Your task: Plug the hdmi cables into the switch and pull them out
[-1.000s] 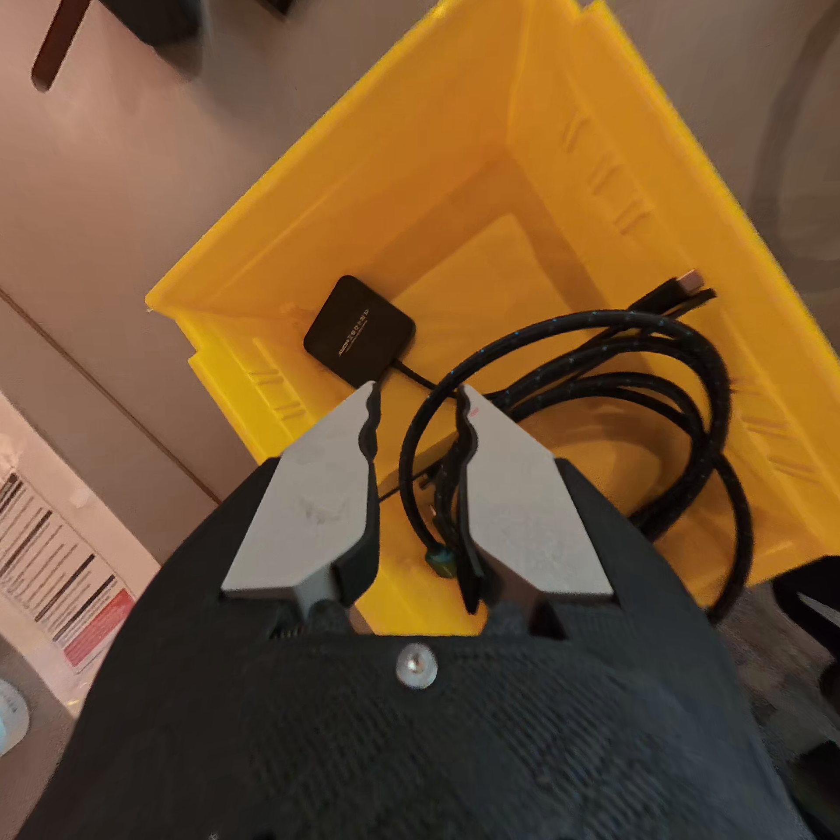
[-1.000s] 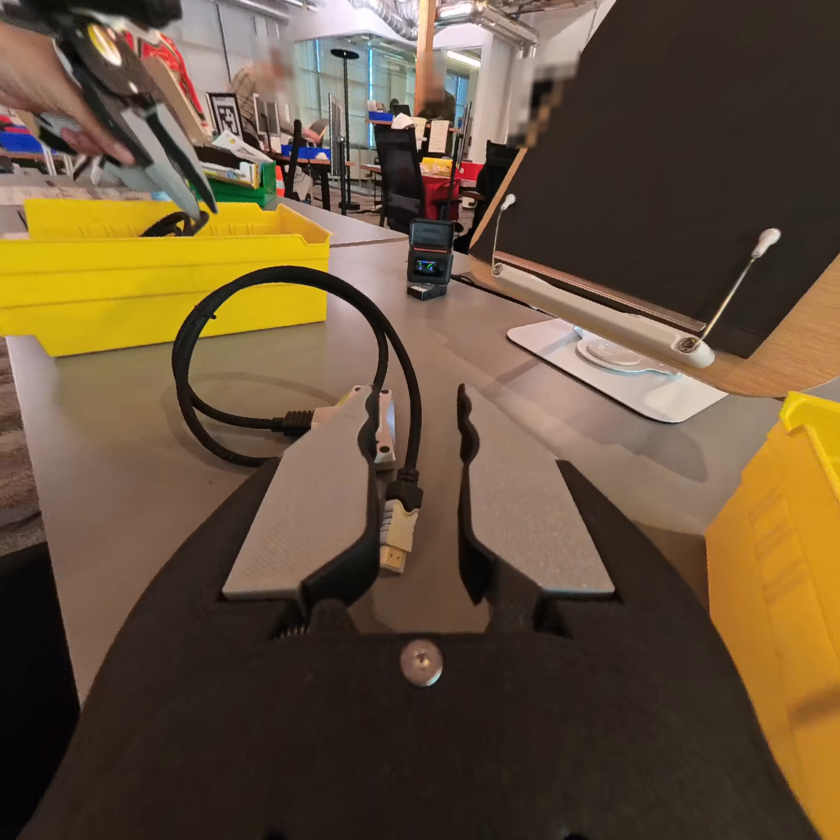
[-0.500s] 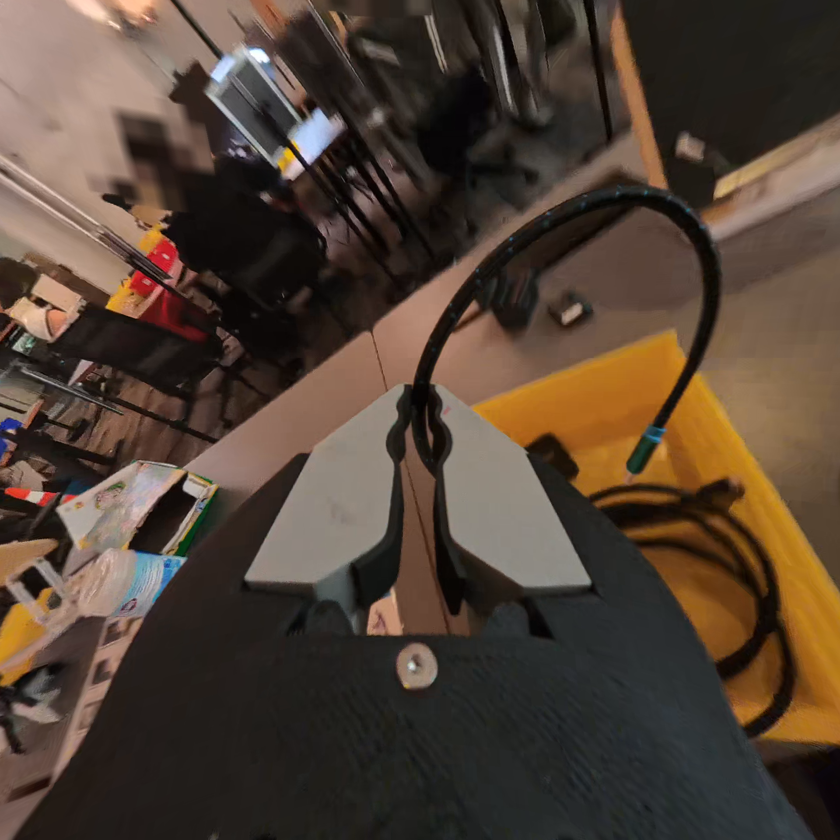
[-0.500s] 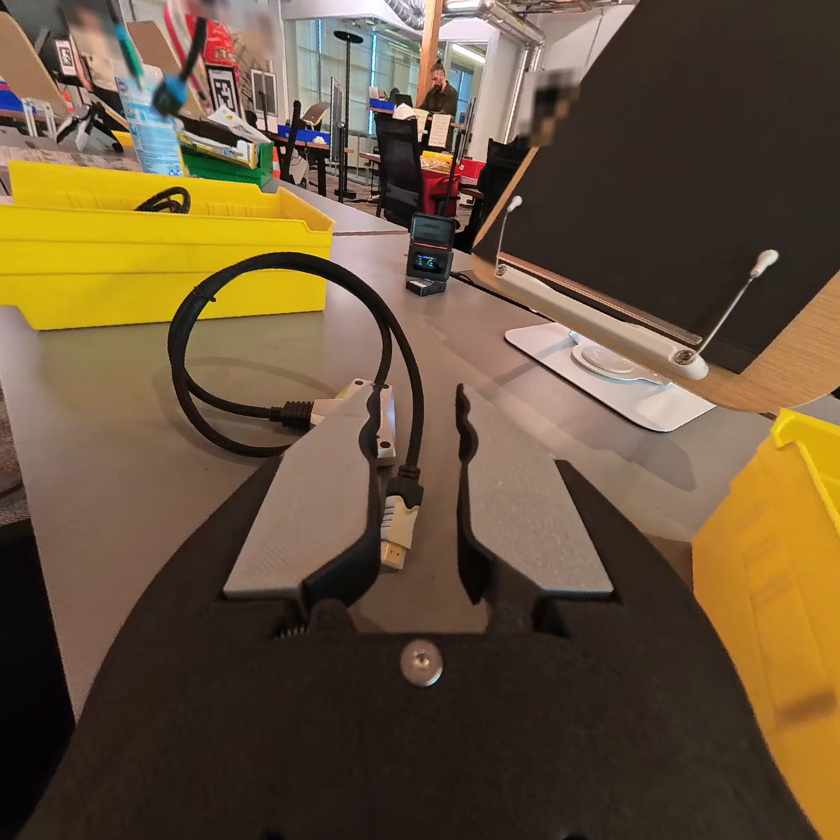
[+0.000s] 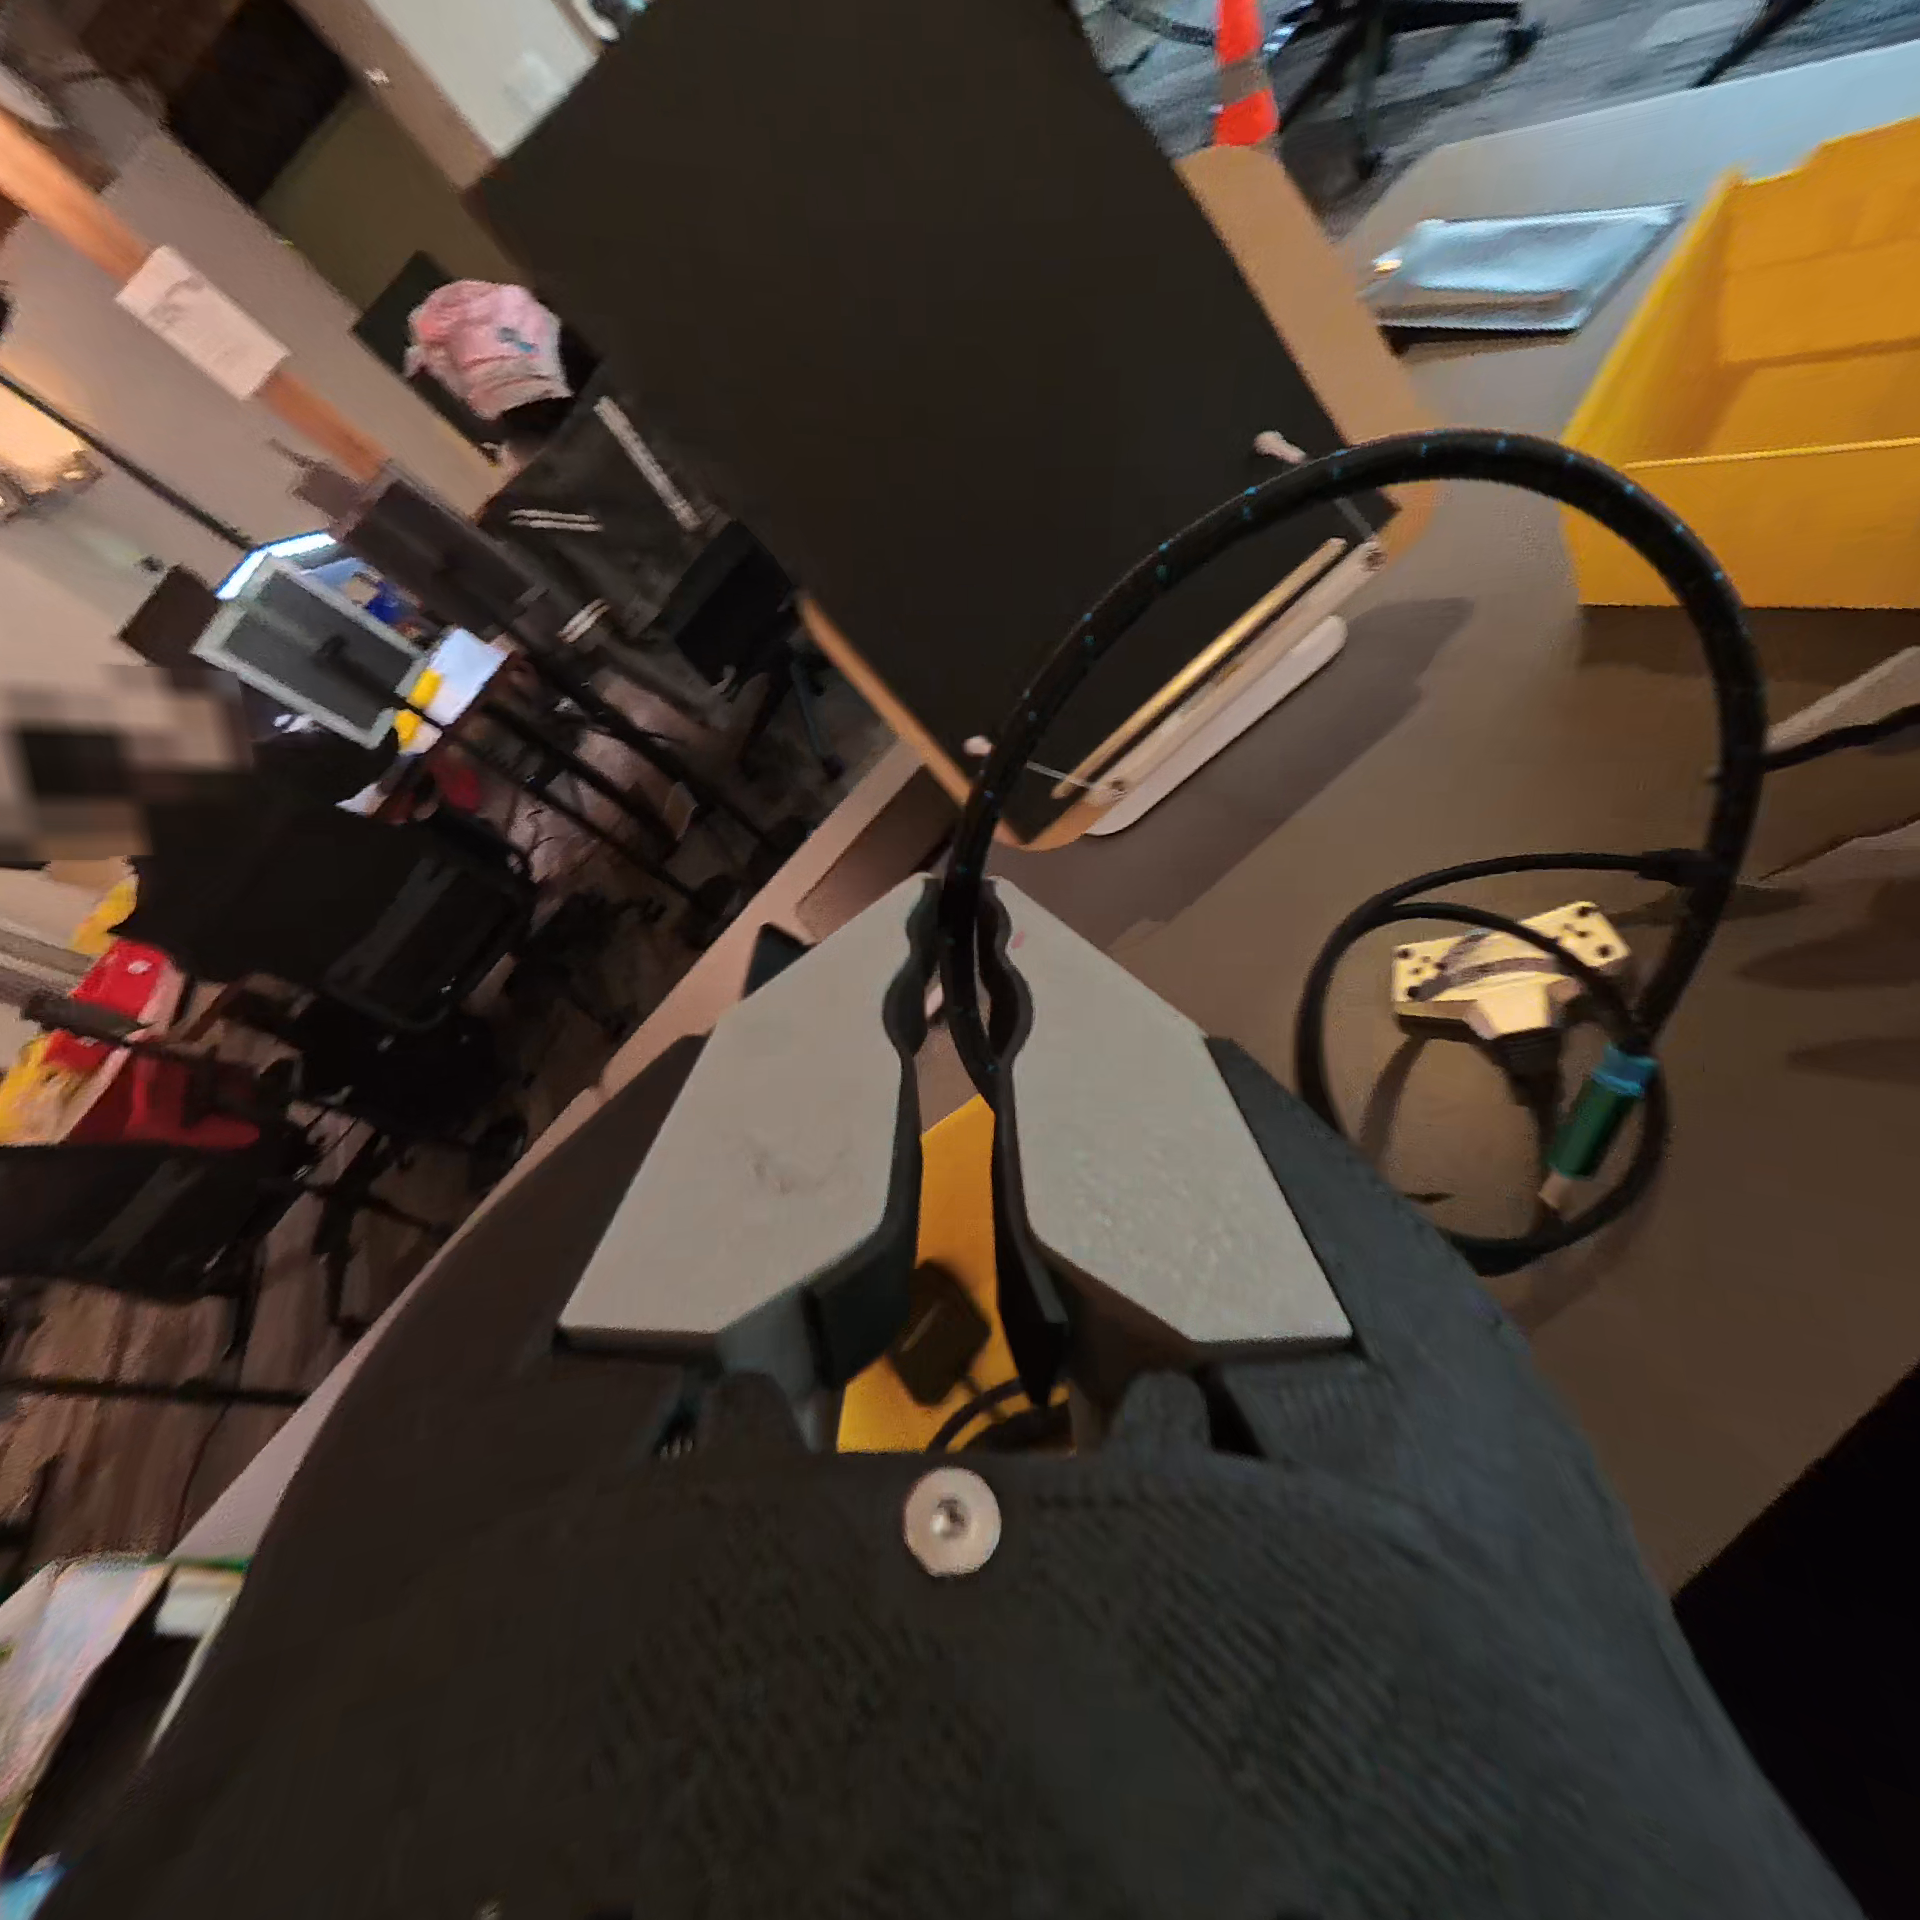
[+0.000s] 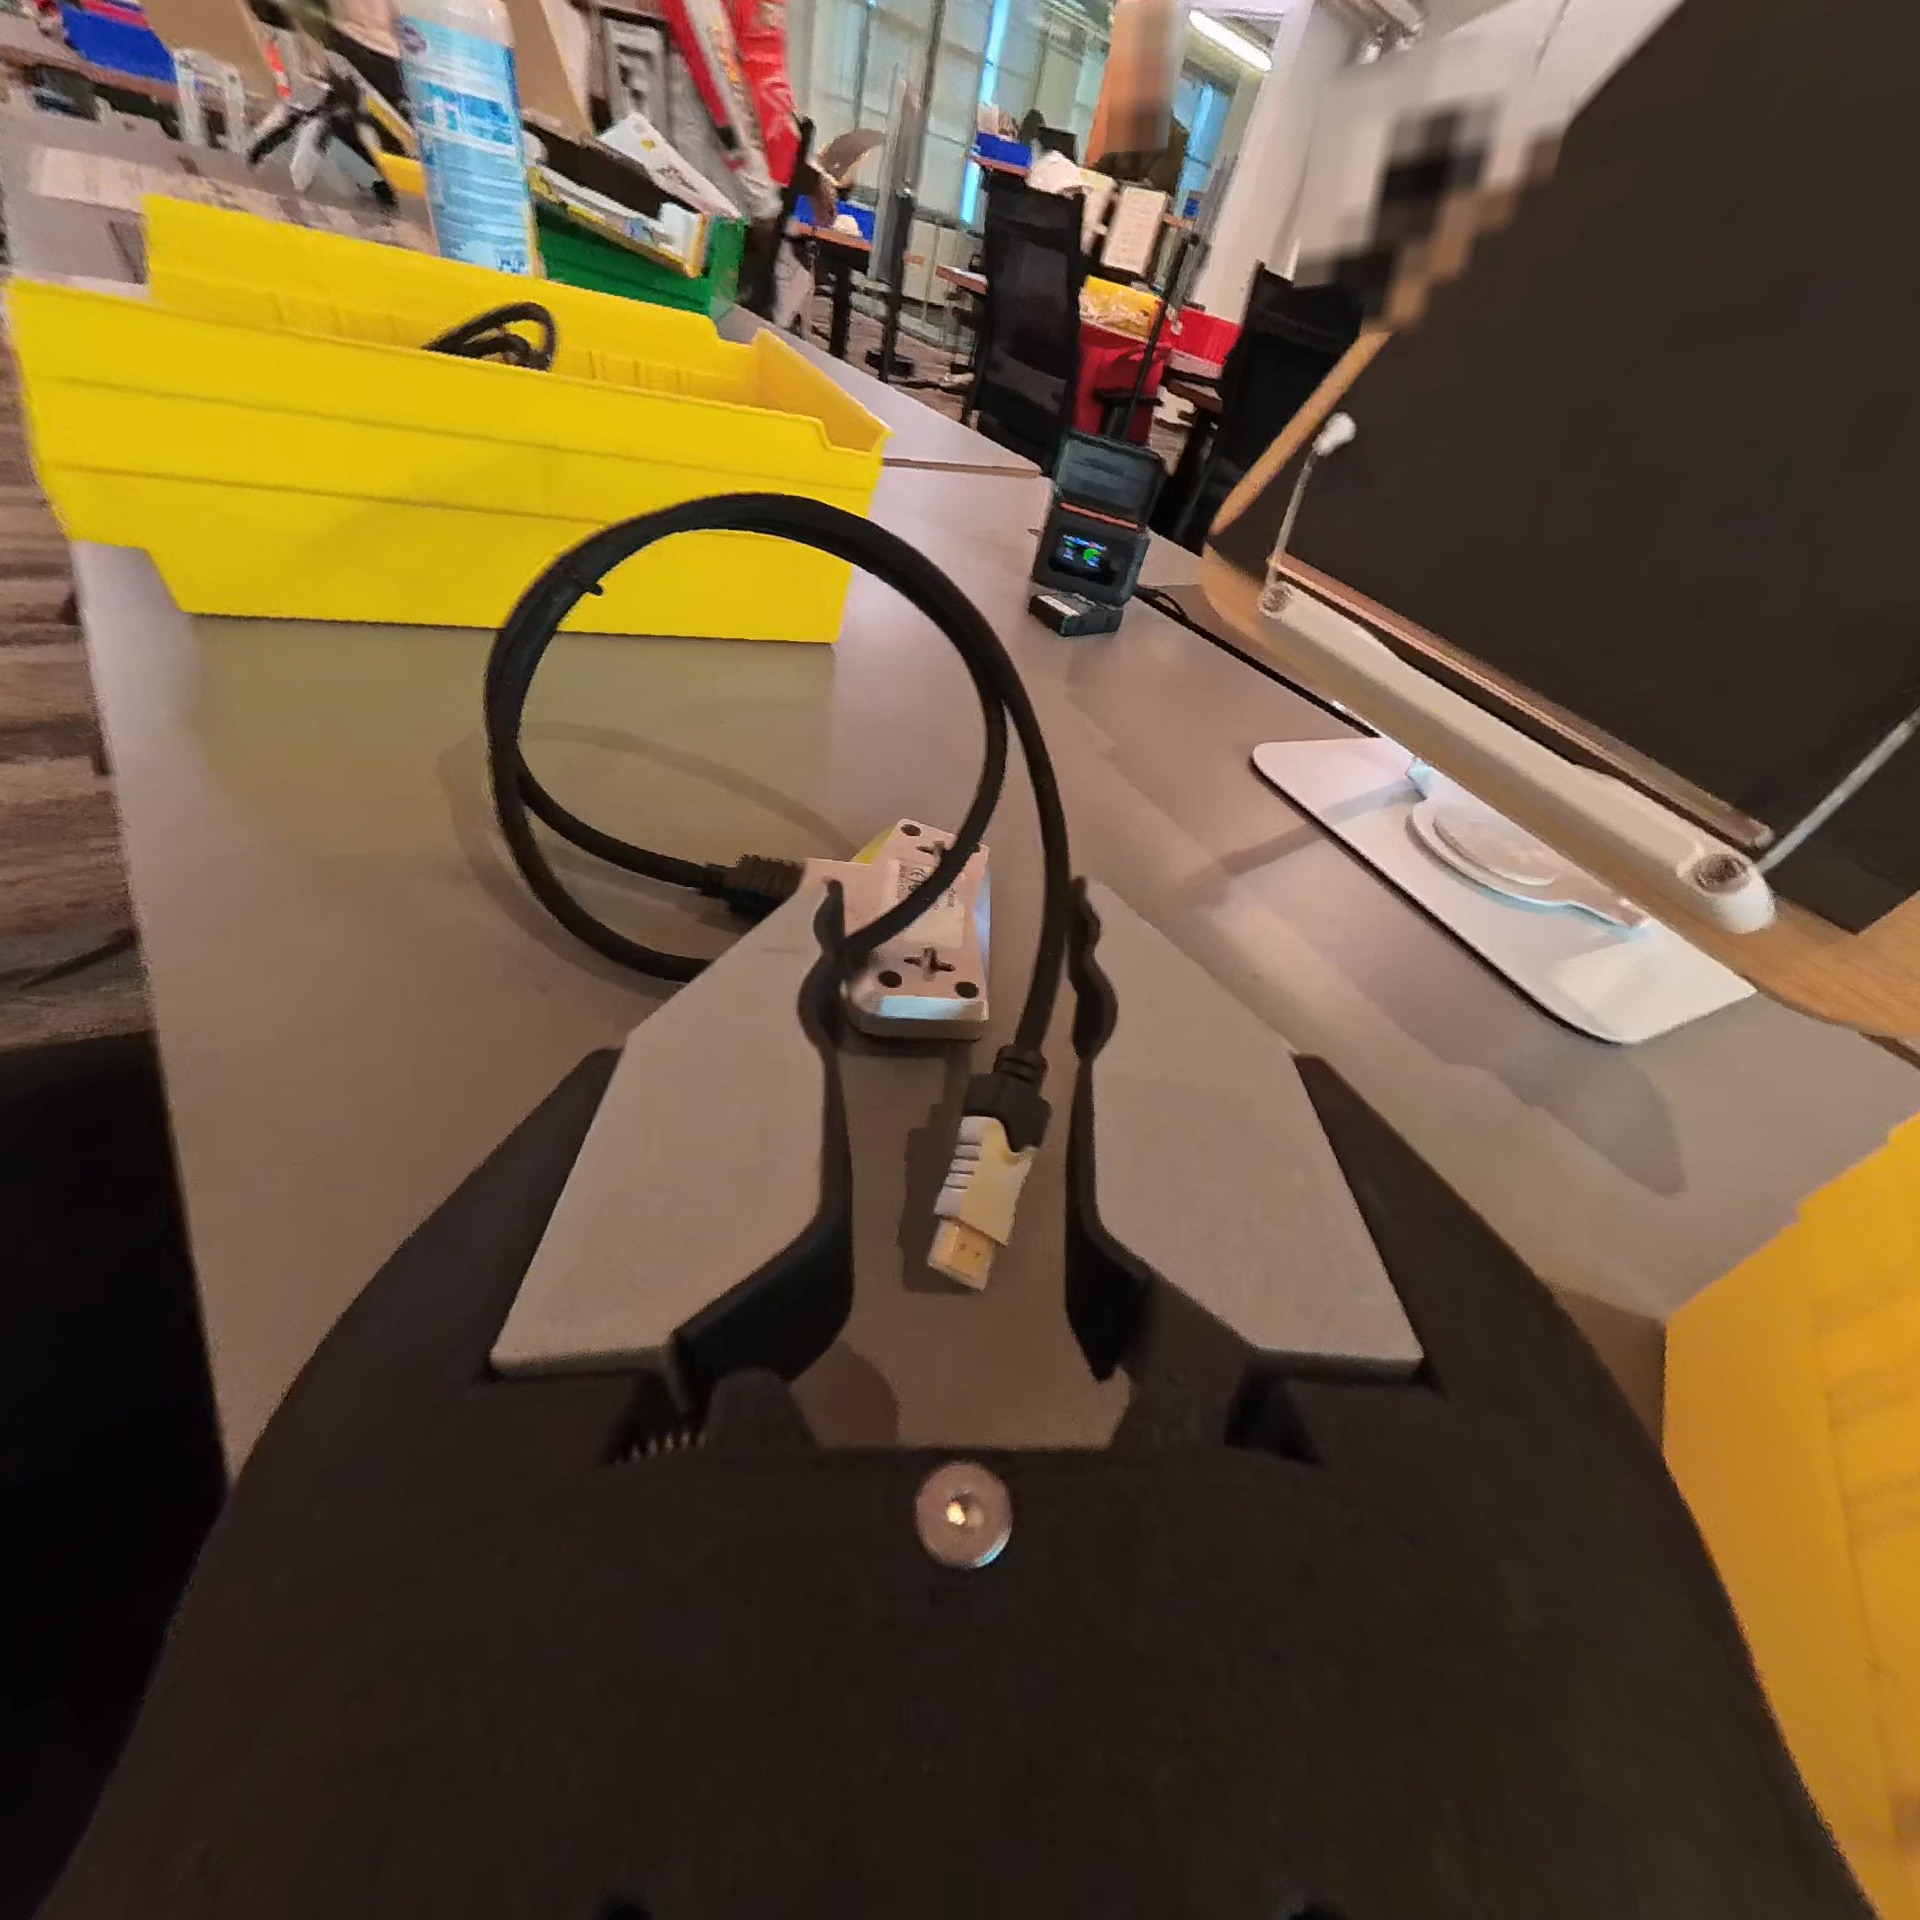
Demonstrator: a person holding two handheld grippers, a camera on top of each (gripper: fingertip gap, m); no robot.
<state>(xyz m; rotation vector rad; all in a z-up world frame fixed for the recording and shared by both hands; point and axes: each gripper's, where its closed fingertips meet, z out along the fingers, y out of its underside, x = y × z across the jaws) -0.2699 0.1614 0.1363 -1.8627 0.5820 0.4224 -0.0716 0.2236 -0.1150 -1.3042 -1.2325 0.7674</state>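
Now the left gripper (image 5: 961,940) is clamped on a braided HDMI cable (image 5: 1475,468), so its green plug (image 5: 1595,1127) dangles over the silver switch (image 5: 1496,971). Right gripper (image 6: 951,940) waits with fingers apart around the white plug (image 6: 977,1195).

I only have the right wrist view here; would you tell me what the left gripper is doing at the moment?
Observer: The left gripper is shut on a black braided cable, pinched near its fingertips.
Operator: Where is that cable's plug?
Observer: Its green plug hangs tip down, unplugged, seen just beside the silver switch on the table.
Operator: What lies below the gripper?
Observer: Between its fingers shows a yellow bin holding a small black box.
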